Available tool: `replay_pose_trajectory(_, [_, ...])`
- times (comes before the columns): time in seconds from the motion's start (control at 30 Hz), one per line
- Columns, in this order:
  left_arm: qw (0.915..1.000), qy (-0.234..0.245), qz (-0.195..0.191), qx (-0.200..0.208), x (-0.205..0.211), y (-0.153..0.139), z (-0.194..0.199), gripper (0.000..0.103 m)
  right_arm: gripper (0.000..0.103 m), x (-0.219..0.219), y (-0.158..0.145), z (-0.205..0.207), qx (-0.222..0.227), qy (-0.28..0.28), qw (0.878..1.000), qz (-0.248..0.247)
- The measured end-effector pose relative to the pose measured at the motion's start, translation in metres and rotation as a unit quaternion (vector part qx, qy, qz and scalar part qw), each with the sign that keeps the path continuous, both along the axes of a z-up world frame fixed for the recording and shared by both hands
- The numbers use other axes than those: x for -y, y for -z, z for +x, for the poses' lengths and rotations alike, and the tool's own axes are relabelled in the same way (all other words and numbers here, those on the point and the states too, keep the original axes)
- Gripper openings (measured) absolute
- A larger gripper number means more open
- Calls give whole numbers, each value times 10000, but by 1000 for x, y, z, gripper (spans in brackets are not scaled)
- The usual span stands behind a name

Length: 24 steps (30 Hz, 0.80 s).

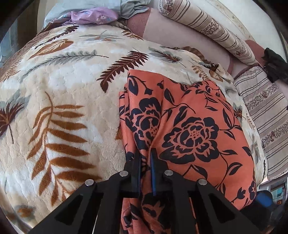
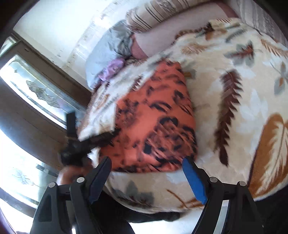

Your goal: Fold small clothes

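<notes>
The left gripper (image 1: 145, 153) is clamped on a near fold of the orange floral garment (image 1: 189, 126), which lies folded on the leaf-patterned blanket (image 1: 63, 90) covering the bed. To its right, the right gripper (image 2: 147, 165) hangs over the garment's near edge, fingers spread wide, holding nothing

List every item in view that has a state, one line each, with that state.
Left gripper: shut on the orange floral garment, pinching a ridge of cloth.
Right gripper: open, holding nothing, at the garment's near edge.
Orange floral garment: folded over in layers, lying on the blanket.
Leaf-print blanket: spread over the bed.
Purple garment: crumpled, unfolded, at the far end.
Grey garment: bunched up beside the purple one.
</notes>
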State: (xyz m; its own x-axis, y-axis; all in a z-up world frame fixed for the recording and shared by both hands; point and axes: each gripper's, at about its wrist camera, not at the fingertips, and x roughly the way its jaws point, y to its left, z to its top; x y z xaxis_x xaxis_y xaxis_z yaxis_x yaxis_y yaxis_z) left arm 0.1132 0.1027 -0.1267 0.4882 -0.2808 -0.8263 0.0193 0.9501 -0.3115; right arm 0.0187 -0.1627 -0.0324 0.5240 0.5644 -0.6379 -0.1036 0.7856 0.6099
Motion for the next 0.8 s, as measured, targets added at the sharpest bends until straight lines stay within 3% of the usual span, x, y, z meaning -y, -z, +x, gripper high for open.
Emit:
replay_pose_trajectory(0.1, [9999,59,85,12,0,0,0,11,85,-2,-25,17,320,-156,9982,489])
replay_pose_trajectory(0.17, [9999,72,119,11,1,0,0,11,91,-2,-18,37,246,-177,9947,986])
replay_pose_trajectory(0.3, [9996,18,278,-88,4,-4,3,13,91,-5,81,77,-1343,-2,9754,1747])
replay_pose_trajectory(0.33, [9993,-57,369,-85,4,-11,2,14,91,0,86,74,-1132,63,9740,1962])
replay_pose_trajectory(0.43, [9972,-355,474,454,7,-54,-15,13,91,2,77,71,-1108,-87,9754,1906])
replay_pose_trajectory(0.53, [9935,-105,351,1080,27,-86,-31,14,91,1,80,70,-1100,-116,9757,1889])
replay_pose_trajectory(0.6, [9925,238,854,843,49,-65,-24,14,91,-3,76,69,-1099,-119,9777,1785])
replay_pose_trajectory(0.67, [9926,267,1185,-40,52,-12,-6,12,91,-7,70,69,-1126,-249,9800,1621])
replay_pose_trajectory(0.73, [9917,170,1229,333,47,-4,-14,8,91,0,56,69,-1185,-440,9783,1643])
replay_pose_trajectory(0.8, [9884,251,1446,388,52,-8,-18,8,91,27,33,68,-756,-280,9819,1715])
